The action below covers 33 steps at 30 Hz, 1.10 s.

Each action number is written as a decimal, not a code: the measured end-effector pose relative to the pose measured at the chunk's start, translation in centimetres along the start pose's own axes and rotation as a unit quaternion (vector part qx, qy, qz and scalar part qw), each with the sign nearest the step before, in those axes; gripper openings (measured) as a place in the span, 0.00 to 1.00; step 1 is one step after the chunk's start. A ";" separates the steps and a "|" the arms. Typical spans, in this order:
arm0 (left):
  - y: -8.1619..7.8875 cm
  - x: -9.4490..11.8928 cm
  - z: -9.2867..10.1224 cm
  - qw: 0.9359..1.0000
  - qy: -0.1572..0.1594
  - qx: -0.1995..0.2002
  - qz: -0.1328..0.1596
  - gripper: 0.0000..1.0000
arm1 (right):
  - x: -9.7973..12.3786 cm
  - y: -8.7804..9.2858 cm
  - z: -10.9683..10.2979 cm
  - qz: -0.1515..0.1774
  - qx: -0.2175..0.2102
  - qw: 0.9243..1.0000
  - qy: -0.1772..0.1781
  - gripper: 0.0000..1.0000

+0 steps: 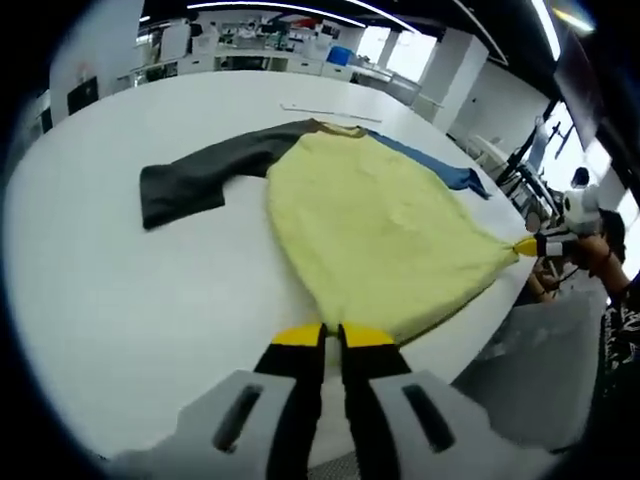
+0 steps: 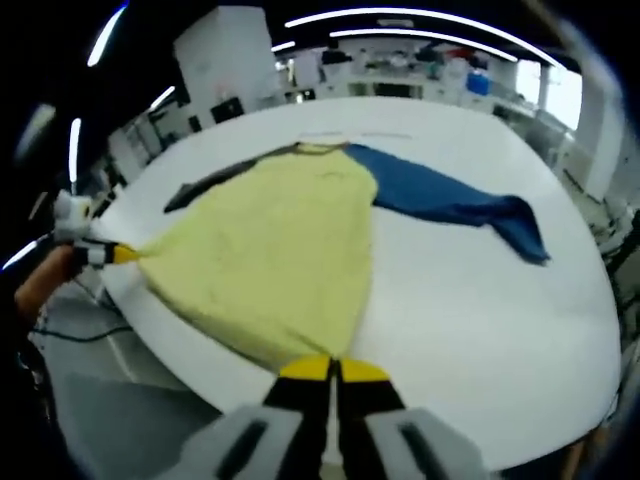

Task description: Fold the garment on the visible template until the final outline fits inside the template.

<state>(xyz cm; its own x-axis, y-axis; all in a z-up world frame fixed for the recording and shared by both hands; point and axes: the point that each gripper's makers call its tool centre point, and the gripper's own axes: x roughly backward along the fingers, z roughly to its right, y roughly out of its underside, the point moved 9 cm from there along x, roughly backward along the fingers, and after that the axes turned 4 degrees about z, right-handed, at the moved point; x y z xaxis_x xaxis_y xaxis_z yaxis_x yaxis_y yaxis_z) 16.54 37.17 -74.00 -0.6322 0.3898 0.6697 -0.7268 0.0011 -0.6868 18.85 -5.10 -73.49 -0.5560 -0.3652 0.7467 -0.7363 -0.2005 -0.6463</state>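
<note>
Soft matt cloth garment [image 1: 380,225], smooth white table [image 1: 120,290]

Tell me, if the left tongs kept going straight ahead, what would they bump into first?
The left tongs are already shut on the yellow shirt's hem, so they'd just push into that yellow cloth, bunching it toward the collar, as far as I can judge.

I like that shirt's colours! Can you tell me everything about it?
The shirt lies flat on the white table, soft cloth, pale yellow body with a dark grey sleeve and a blue sleeve spread outward. The left gripper and right gripper each pinch a hem corner, pulling it taut.
</note>
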 end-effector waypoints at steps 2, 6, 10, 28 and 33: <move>0.0 0.0 0.0 1.000 -0.002 0.004 -0.004 0.02 | -0.2 0.1 0.2 -0.003 0.002 1.000 0.001 0.00; 0.0 -0.4 0.1 1.000 0.008 -0.002 -0.004 0.03 | -0.9 0.3 0.4 -0.007 -0.007 1.000 -0.004 0.00; 0.2 -0.6 0.1 0.999 0.019 -0.026 -0.006 0.04 | -1.6 0.7 0.7 -0.015 -0.009 1.000 -0.006 0.00; 1.6 -0.7 -1.4 0.989 0.068 -0.127 -0.019 0.20 | -2.1 2.8 0.6 -0.051 -0.023 0.998 -0.013 0.12; 1.6 -1.7 -1.4 0.984 0.086 -0.152 -0.025 0.14 | -2.1 3.0 0.5 -0.053 -0.027 0.998 -0.009 0.10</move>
<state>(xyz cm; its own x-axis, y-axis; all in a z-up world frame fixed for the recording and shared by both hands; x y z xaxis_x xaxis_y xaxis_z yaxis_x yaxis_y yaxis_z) 16.77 37.83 -76.64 -0.5238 0.5316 0.6656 -0.6264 0.2892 -0.7239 18.04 -5.37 -77.09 -0.4664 -0.3611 0.8076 -0.8110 -0.1901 -0.5533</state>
